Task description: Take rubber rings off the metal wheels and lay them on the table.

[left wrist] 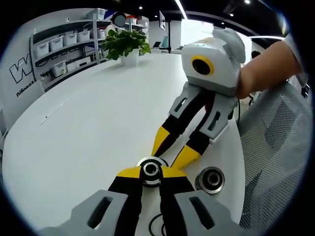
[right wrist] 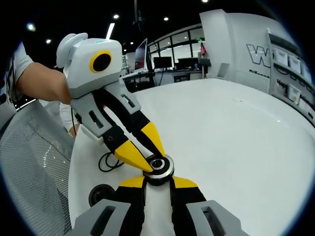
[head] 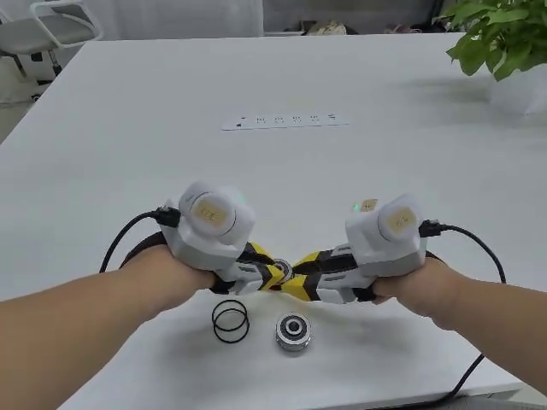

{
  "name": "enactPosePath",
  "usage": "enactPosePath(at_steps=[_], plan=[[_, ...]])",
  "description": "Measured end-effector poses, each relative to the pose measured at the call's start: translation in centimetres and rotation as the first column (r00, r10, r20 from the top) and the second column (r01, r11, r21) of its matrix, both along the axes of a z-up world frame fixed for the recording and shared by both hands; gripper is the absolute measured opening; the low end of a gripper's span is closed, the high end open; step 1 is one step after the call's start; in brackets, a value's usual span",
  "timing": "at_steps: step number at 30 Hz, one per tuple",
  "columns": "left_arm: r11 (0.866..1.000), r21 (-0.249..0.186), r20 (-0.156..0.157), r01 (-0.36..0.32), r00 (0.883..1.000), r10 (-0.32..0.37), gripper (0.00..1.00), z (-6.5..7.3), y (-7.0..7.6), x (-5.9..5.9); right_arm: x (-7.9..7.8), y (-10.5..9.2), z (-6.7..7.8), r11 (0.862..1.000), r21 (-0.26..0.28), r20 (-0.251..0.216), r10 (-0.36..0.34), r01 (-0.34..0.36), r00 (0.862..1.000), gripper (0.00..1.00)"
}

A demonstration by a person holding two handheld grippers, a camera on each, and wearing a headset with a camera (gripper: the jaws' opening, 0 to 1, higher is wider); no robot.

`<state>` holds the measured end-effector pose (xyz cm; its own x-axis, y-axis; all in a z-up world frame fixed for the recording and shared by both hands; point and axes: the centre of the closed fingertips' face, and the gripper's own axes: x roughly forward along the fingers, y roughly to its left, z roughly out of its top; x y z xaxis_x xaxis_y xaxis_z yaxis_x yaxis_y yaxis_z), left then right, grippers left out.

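Closest in, two bare forearms reaching up from the bottom of the head view, left hand [head: 175, 273] and right hand [head: 419, 286] each wrapped round a grey-white handle, a black cable trailing from each.

Underneath everything, broad white table [head: 282, 171], running far back. At its far right corner, leafy green plant [head: 500, 34] in a white pot.

Next, left tongs [left wrist: 151, 173], black with yellow tips, pointed inward at the right tongs [right wrist: 158, 182], tip to tip above the near edge of the table. Narrow gap on the left tongs, clamped either side of a small metal wheel [right wrist: 161, 168] held up off the table. Narrow gap on the right tongs too, yellow tips against the same wheel from the opposite side; impossible to tell whether gripping it or merely touching.

Out in the middle of the table, well apart from the work, flat white power strip [head: 285, 121].

Below the meeting tips, lying flat on the table, second wheel [head: 293, 331], shiny with a dark centre. Near it on the left in the head view, not touching, two thin black rubber rings [head: 230, 321], overlapping each other.
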<state>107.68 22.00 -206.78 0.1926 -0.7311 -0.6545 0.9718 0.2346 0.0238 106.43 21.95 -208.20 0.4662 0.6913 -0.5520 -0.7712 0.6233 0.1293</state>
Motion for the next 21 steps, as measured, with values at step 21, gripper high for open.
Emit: enactPosePath(at_steps=[21], plan=[[1.000,-0.001,0.001,-0.005,1.000,0.005,0.08,0.00,0.00,-0.02,-0.19,-0.74,-0.07,0.999,0.033,-0.045,-0.025,0.026,0.999,0.00]])
